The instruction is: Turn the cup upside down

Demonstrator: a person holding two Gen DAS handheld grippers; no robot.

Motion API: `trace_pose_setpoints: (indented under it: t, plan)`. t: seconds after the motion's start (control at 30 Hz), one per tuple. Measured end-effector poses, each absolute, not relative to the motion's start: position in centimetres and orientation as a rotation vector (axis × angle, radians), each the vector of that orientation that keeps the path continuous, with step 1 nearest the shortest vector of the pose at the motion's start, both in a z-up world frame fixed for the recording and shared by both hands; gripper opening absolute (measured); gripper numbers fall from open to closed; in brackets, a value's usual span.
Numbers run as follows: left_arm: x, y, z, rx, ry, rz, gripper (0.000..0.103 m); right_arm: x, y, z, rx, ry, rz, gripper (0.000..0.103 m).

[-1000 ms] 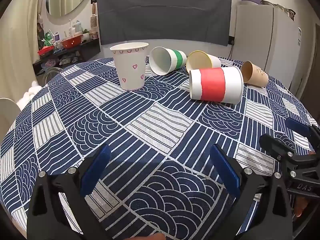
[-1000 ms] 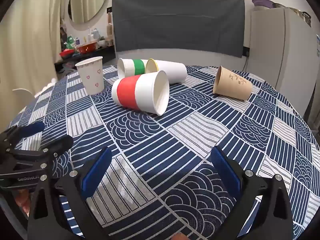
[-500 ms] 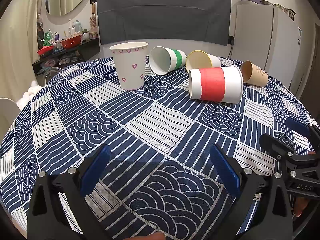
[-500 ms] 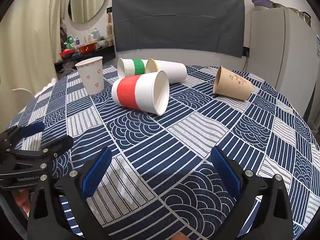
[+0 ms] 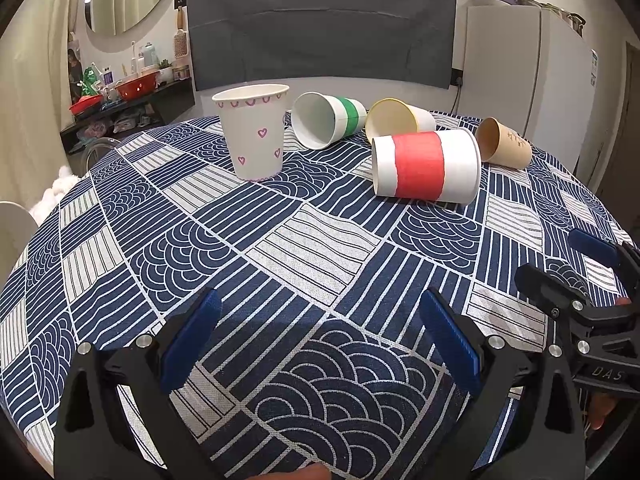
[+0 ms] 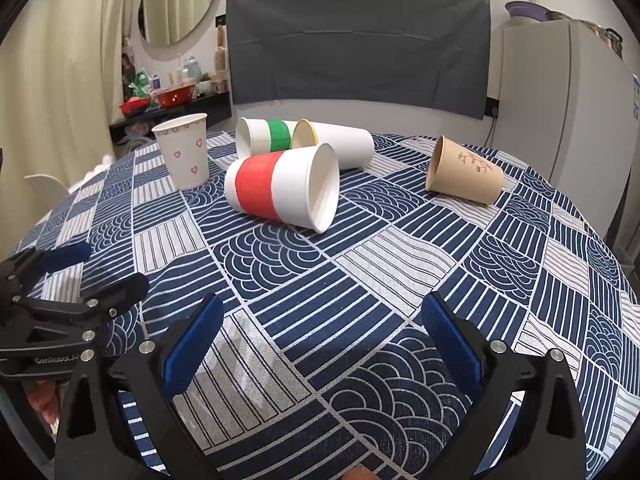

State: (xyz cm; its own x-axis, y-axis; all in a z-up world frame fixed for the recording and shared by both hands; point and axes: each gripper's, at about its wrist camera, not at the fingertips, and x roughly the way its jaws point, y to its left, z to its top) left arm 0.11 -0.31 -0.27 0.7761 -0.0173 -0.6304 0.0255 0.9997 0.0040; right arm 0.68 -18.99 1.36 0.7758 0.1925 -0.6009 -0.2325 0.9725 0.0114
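Observation:
A white cup with pink hearts (image 5: 253,133) (image 6: 185,151) stands upright, mouth up, at the far left of the round table. A white cup with a red band (image 5: 426,165) (image 6: 282,187) lies on its side in the middle. A green-banded cup (image 5: 328,125) (image 6: 264,136), a yellow-rimmed white cup (image 5: 394,122) (image 6: 336,148) and a brown cup (image 5: 505,143) (image 6: 464,172) also lie on their sides. My left gripper (image 5: 320,332) and my right gripper (image 6: 320,336) are both open and empty, low over the near part of the table, well short of the cups.
The table wears a blue and white patterned cloth (image 5: 304,240) that falls away at the round edge. A dark chair back (image 5: 320,28) stands behind the table, a white fridge (image 5: 528,76) at the right, a cluttered shelf (image 5: 120,96) at the left.
The left wrist view has shifted slightly to the right; the heart cup sits a little further left in it. The cups and the right gripper have not moved.

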Motion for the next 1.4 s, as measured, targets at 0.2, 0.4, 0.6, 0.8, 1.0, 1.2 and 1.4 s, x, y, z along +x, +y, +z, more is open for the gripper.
trace_pose_setpoints:
  t: [0.2,0.4,0.6,0.8,1.0,1.2,1.4]
  plan:
    - [0.12,-0.39,-0.27,0.008,0.683,-0.022,0.097,0.81,-19.03,1.39,-0.062,0.644,0.233,0.095]
    - [0.12,-0.3,-0.25,0.006,0.685,-0.024,0.097,0.75,-19.05,1.4,-0.06,0.644,0.236,0.095]
    - [0.16,-0.29,-0.29,0.005,0.686,-0.023,0.097,0.75,-19.06,1.4,-0.06,0.645,0.237,0.095]
    - [0.18,-0.3,-0.28,0.005,0.687,-0.024,0.097,0.75,-19.02,1.36,-0.06,0.644,0.24,0.095]
    - [0.09,-0.37,-0.29,0.012,0.679,-0.024,0.097,0.81,-18.93,1.29,-0.063,0.649,0.24,0.095]
    - [-0.03,-0.16,-0.2,0.007,0.678,-0.029,0.097,0.97,-18.93,1.22,-0.062,0.659,0.237,0.095]
    - [-0.28,-0.35,0.0,0.018,0.665,-0.03,0.097,1.05,-18.92,1.18,-0.064,0.663,0.23,0.095]
